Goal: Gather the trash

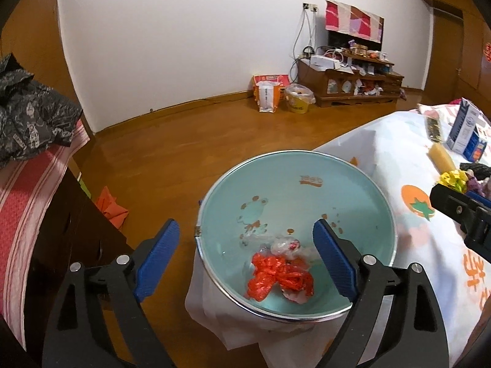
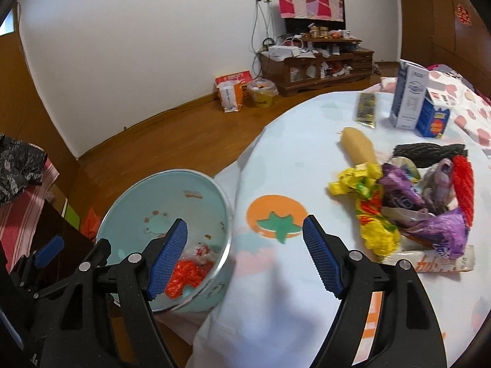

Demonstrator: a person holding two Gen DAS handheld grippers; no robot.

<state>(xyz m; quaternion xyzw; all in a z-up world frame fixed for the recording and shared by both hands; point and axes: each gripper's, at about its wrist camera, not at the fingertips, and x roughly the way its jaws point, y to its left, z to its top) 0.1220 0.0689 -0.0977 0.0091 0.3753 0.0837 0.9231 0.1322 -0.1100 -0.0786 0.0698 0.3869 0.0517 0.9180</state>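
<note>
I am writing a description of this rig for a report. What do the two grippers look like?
Both look alike. The left gripper and the right gripper each have two black plastic arms with triangular cut-outs and round silver pivot pins. Their fingers carry blue pads with a fine ribbed texture. No cables, markings or sleeves are visible.

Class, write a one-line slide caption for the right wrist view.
Open right gripper above the patterned sheet, between the teal bin and a pile of wrappers.
</note>
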